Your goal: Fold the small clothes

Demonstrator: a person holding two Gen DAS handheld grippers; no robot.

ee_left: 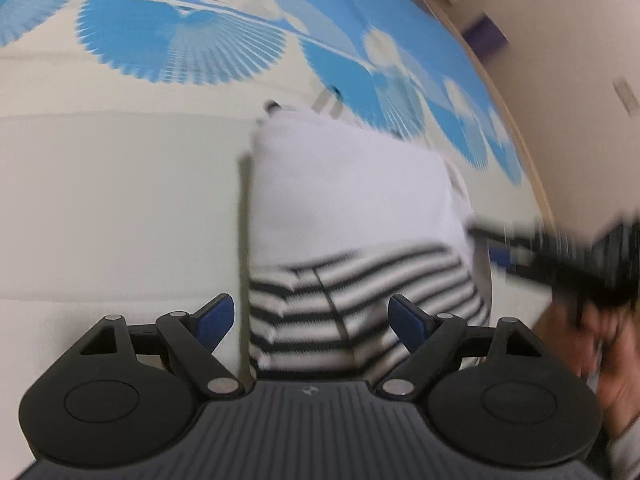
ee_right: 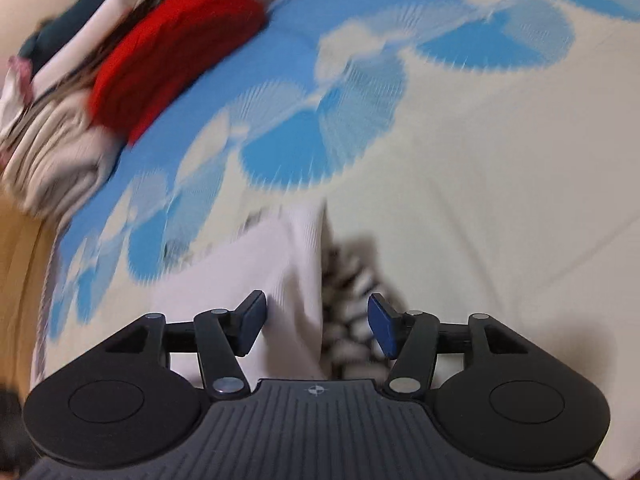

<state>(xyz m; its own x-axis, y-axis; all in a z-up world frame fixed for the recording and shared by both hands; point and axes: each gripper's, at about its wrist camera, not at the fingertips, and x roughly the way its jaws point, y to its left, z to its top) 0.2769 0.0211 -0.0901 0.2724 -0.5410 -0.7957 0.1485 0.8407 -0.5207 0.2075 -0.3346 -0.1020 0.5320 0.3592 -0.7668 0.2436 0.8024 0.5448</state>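
Lay folded into a neat rectangle near the bed edge: small garment, white over striped. Hovered over it with fingers apart and empty: left gripper, right gripper. Judged nearly done; stacking on the pile perhaps left.

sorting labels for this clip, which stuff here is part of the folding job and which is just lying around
Part of the job:
- white and striped garment, partly folded
- left gripper, open
- right gripper, open

Just lying about:
- red cloth
- pile of pale folded clothes
- blue patterned bedsheet, under everything
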